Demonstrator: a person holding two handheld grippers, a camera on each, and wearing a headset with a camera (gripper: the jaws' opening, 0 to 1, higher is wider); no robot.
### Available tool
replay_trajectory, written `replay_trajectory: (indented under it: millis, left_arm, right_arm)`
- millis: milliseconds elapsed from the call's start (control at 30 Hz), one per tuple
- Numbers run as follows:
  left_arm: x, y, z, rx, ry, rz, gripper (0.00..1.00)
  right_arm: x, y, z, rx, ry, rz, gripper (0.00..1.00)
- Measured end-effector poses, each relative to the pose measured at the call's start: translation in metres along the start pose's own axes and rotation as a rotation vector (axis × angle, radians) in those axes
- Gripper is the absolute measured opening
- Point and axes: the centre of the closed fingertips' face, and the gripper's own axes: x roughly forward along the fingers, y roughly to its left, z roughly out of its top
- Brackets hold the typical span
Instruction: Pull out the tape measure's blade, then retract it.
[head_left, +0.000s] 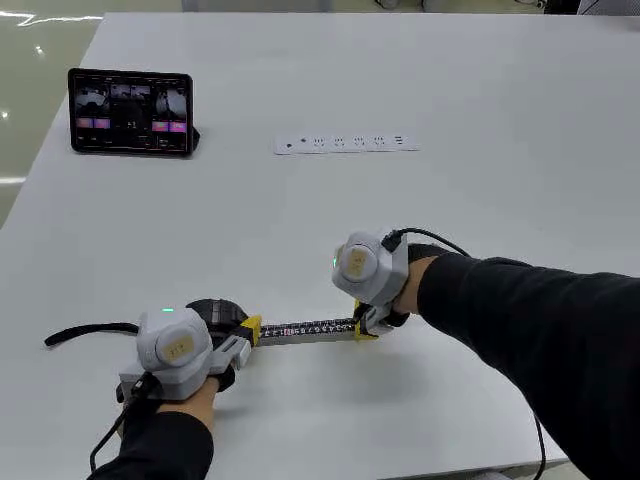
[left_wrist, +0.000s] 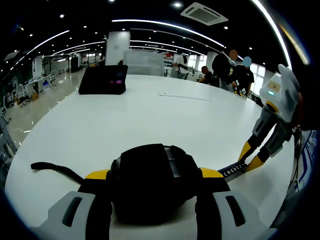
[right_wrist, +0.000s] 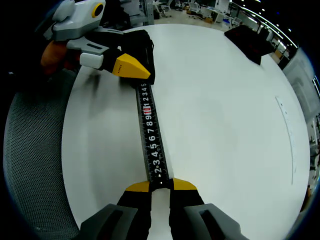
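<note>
Step in hand: judged to be the pull-out; only a short run of blade is out
Left claw (left_wrist: 154, 174): closed on the black, rounded tape measure case (head_left: 212, 312); press it to the white table (head_left: 420, 80) so it cannot slide or twist
Right claw (right_wrist: 161, 186): closed on the tip of the dark, narrow blade with pale numerals (right_wrist: 150, 135); pull low, level and in line with the case mouth; a skewed pull risks a kink
Retraction: guide the tip back under grip; a freed tip may whip
Location: case by the table's near edge; blade flat on the table between the claws
Appearance: a black wrist strap (head_left: 85, 333) trails from the case
</note>
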Motion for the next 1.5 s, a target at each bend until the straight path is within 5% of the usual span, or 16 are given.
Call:
replay_trajectory:
  millis: [1500]
  left_arm:
    - [0.001,0.0,0.0,-0.01,0.014,-0.004,0.64]
  right_arm:
    - [0.008,0.004,0.025,0.035,-0.018,-0.005,0.09]
